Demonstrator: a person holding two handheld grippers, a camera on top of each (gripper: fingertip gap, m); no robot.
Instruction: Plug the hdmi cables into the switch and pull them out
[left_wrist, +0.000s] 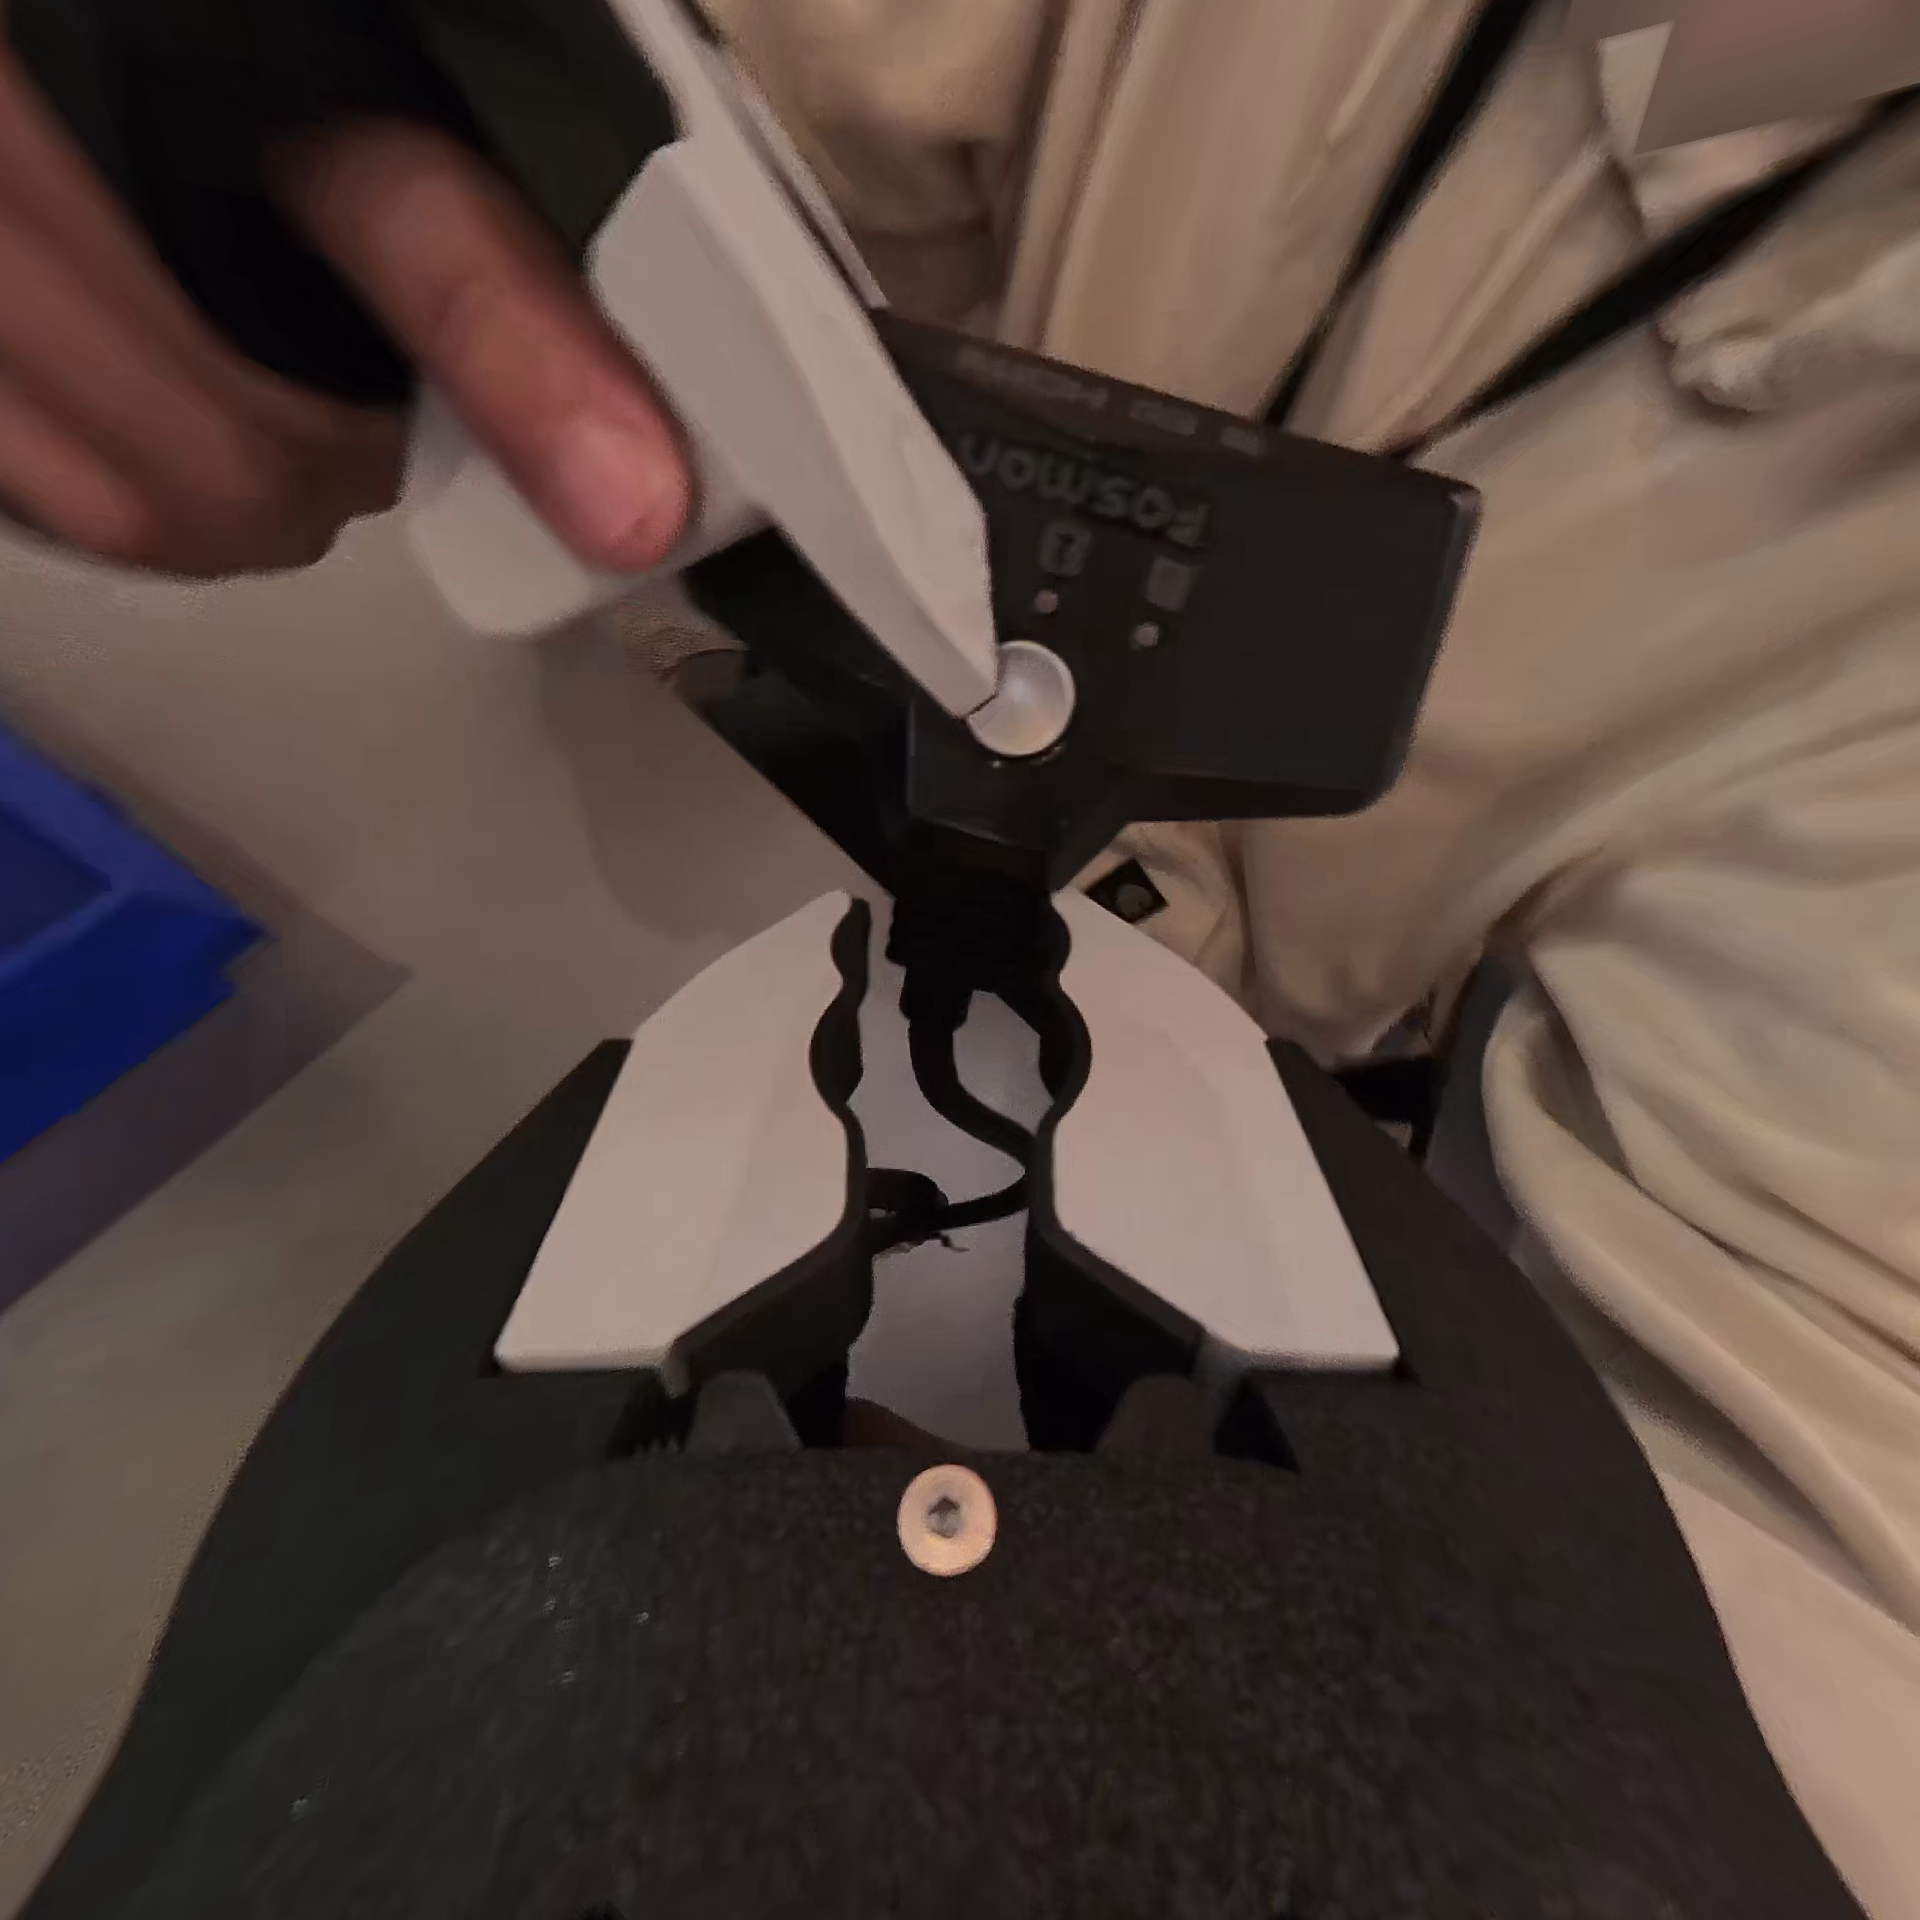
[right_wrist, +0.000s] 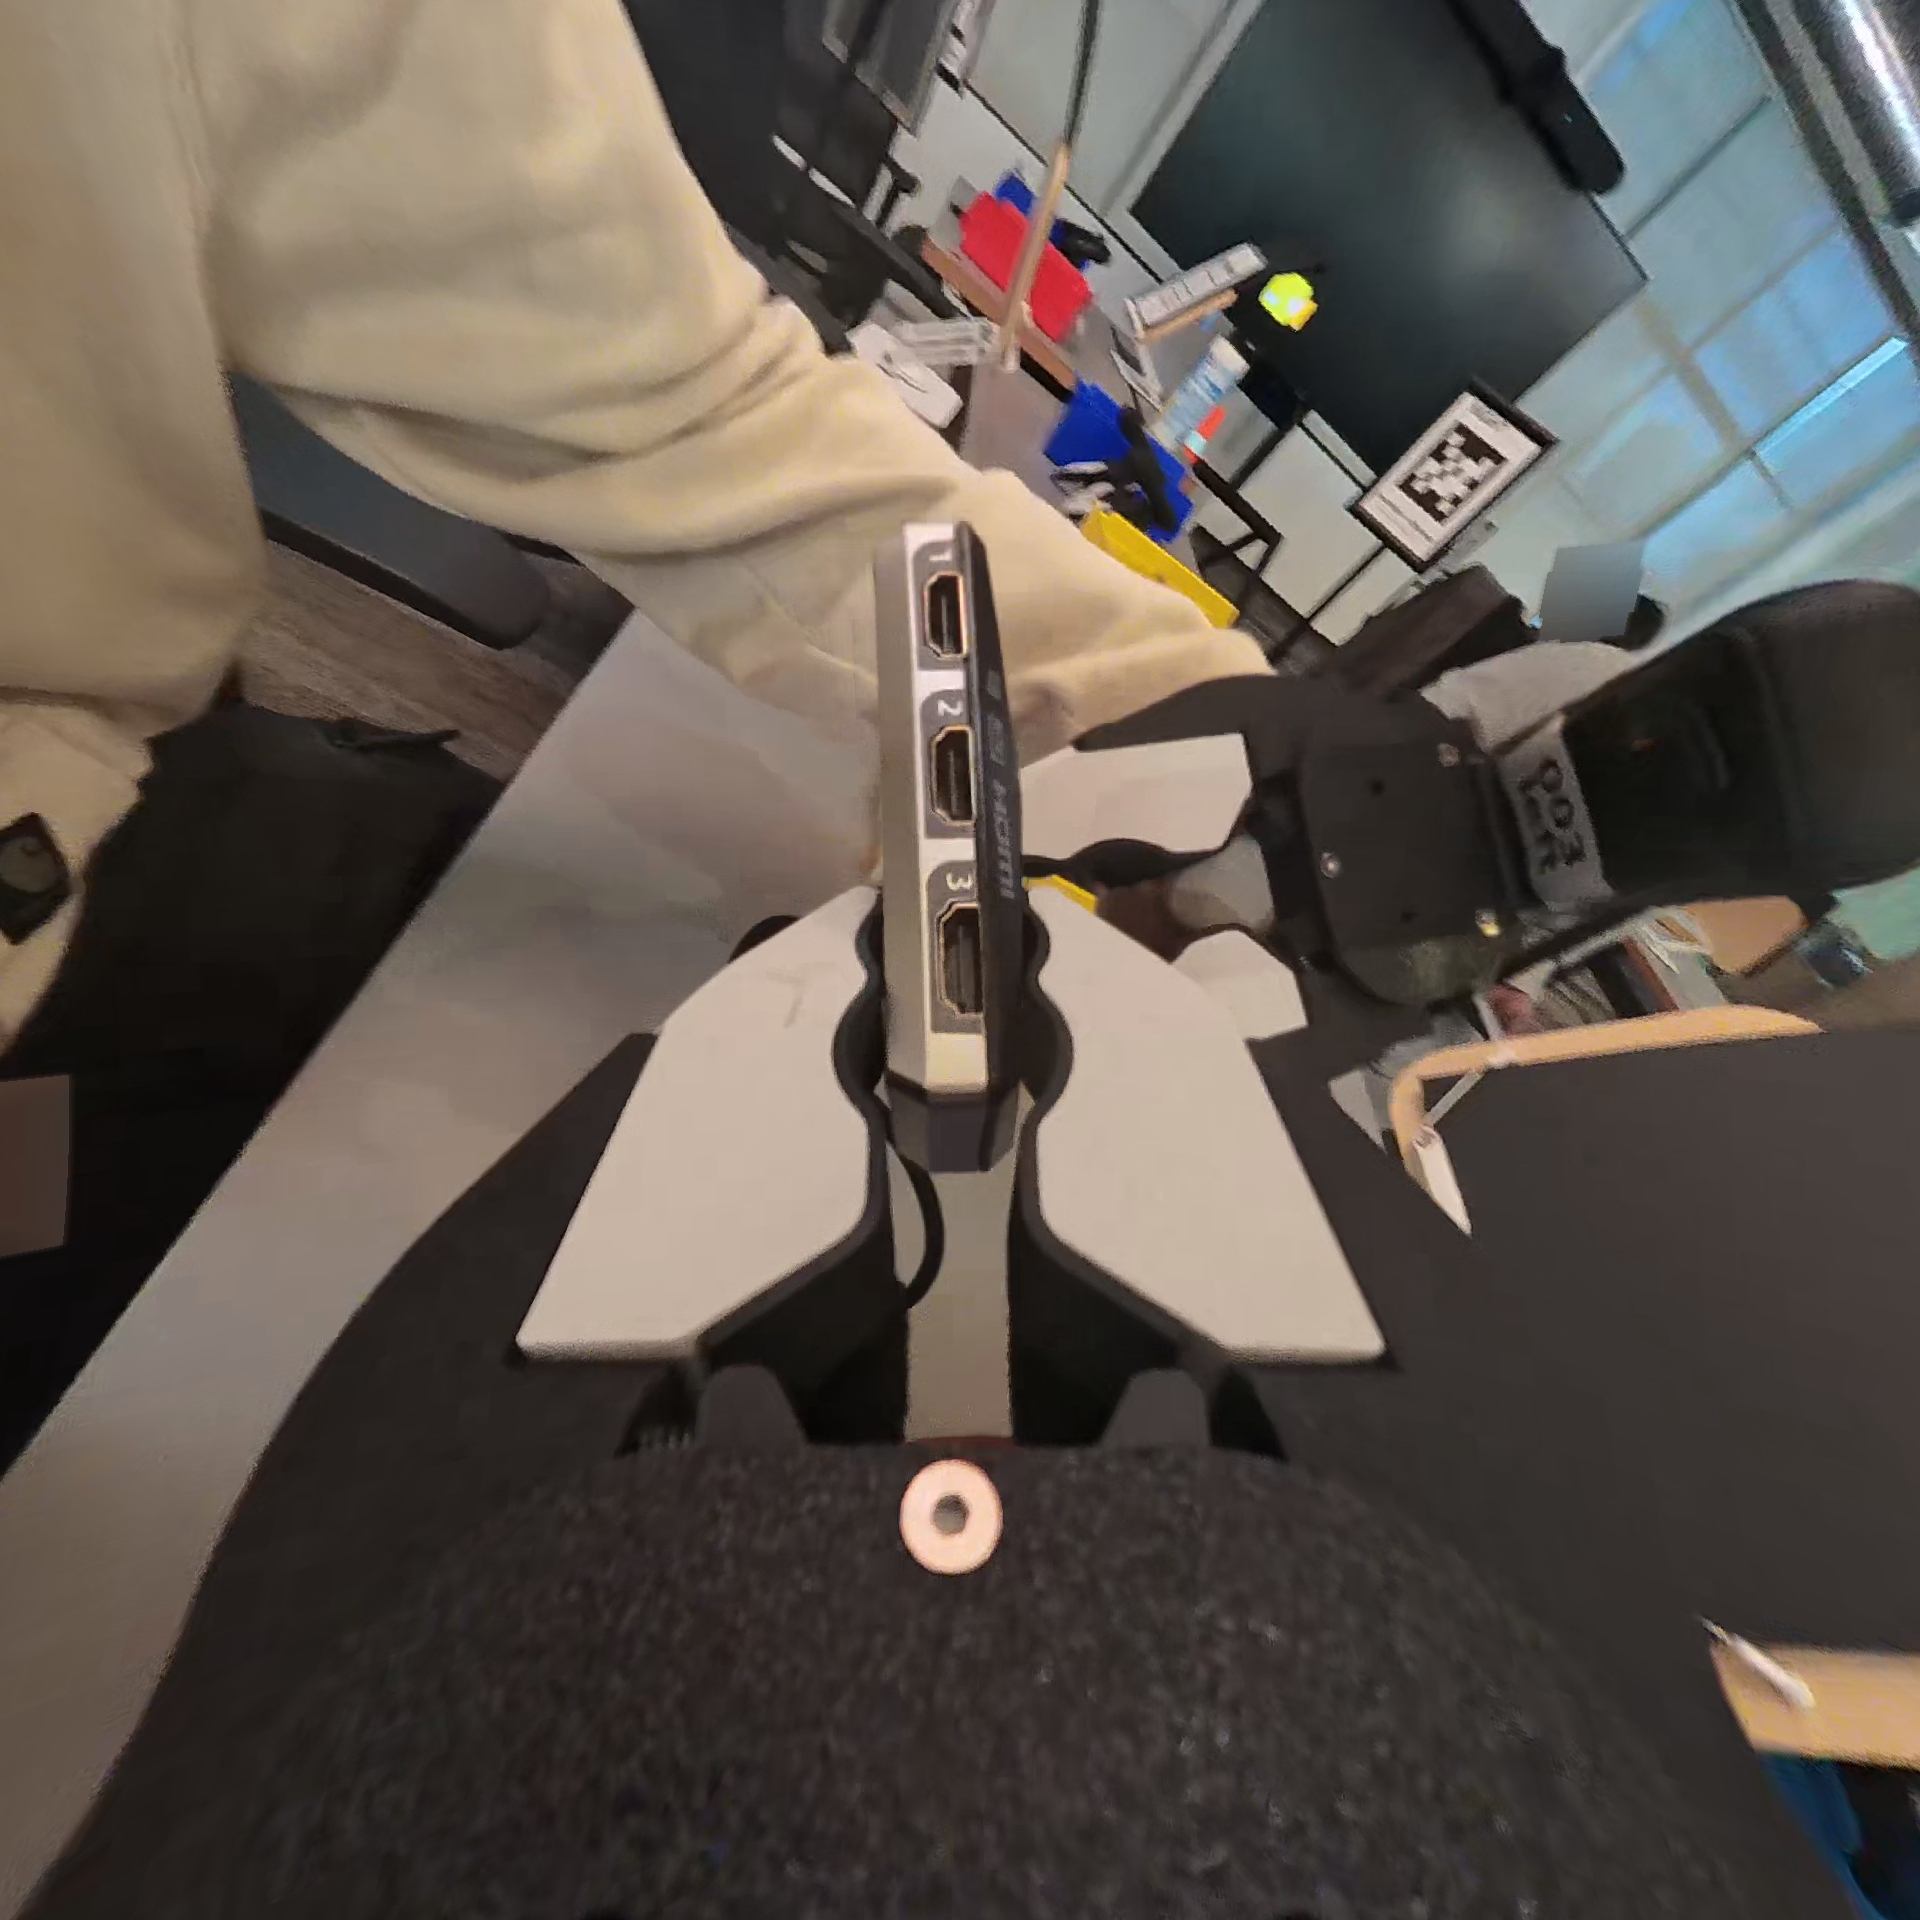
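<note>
HDMI switch (right_wrist: 951, 831) is held edge-up above the white table (right_wrist: 436, 1039), clamped between the right gripper (right_wrist: 951, 971) fingers; three ports are seen empty. Its black cable (left_wrist: 961, 1029) is pinched at the strain relief by the left gripper (left_wrist: 961, 935).

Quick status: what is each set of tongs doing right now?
Left tongs: closed on the strain relief of the switch's own cable.
Right tongs: closed on the switch, ports empty.
</note>
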